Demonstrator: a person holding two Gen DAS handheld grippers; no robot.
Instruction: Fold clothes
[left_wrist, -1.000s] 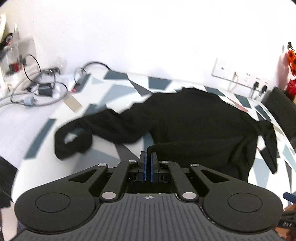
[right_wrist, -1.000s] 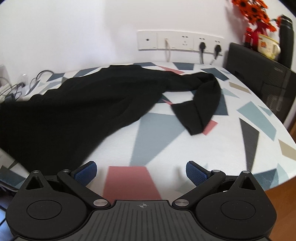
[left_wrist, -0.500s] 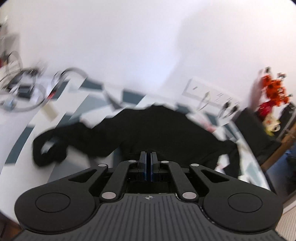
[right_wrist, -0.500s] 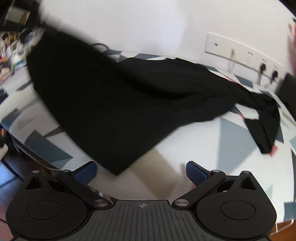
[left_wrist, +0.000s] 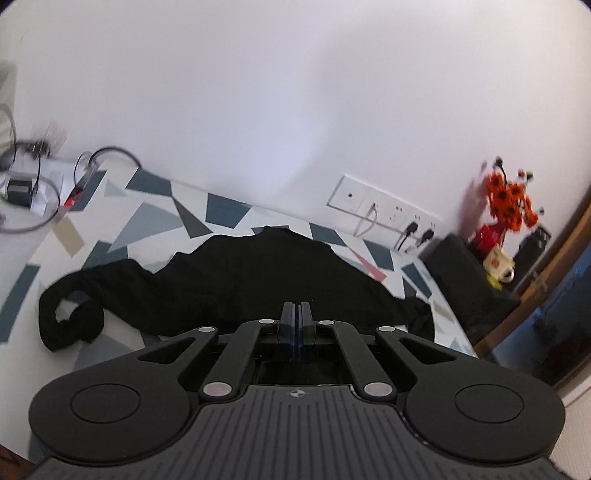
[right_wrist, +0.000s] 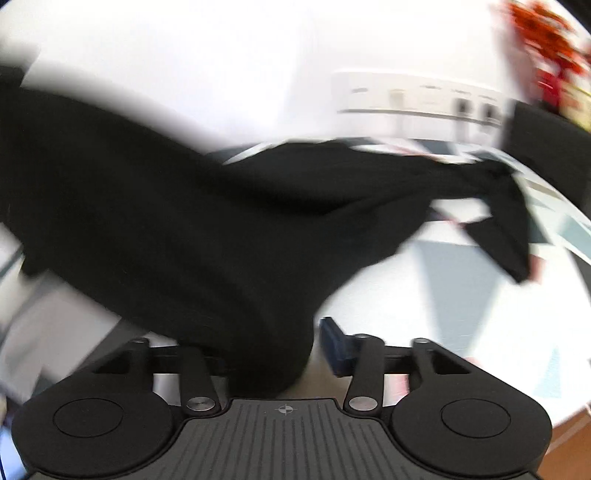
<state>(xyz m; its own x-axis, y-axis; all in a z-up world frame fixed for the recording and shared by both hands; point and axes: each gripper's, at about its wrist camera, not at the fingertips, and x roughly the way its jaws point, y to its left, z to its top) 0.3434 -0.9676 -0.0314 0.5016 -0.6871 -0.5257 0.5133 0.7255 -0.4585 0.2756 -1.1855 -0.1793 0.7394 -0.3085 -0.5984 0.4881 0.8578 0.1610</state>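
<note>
A: Garment (left_wrist: 266, 280) first; where does it lie now?

B: Black top, spread across the patterned surface (left_wrist: 155, 218); one sleeve (left_wrist: 70, 317) curls at the left end, the other sleeve (right_wrist: 506, 218) trails at the right. Its near edge is lifted off the surface, not flat.

A: Left gripper (left_wrist: 295, 325)?

B: Fingers pressed together, right at the near hem; a second ago that hem stood visibly between them, and the cloth has risen with the gripper since, so I judge it clamped on the hem, though the pinch itself is hard to see against black.

A: Right gripper (right_wrist: 284, 350)?

B: That is the change; a second ago it hung wide apart over bare surface, well clear of the cloth. Now it has swung in, a hanging fold sits between its fingers, and the one finger (right_wrist: 334, 347) I can see stands much nearer the middle; the other is hidden behind the cloth. The view is badly blurred; whether it has bitten down, I cannot tell.

A: Meaning for the fold?

B: Two holds on the near edge would let the hem be carried over evenly; with only one sure hold, the cloth sags toward the right. No neat fold lies on the surface yet to see.
</note>
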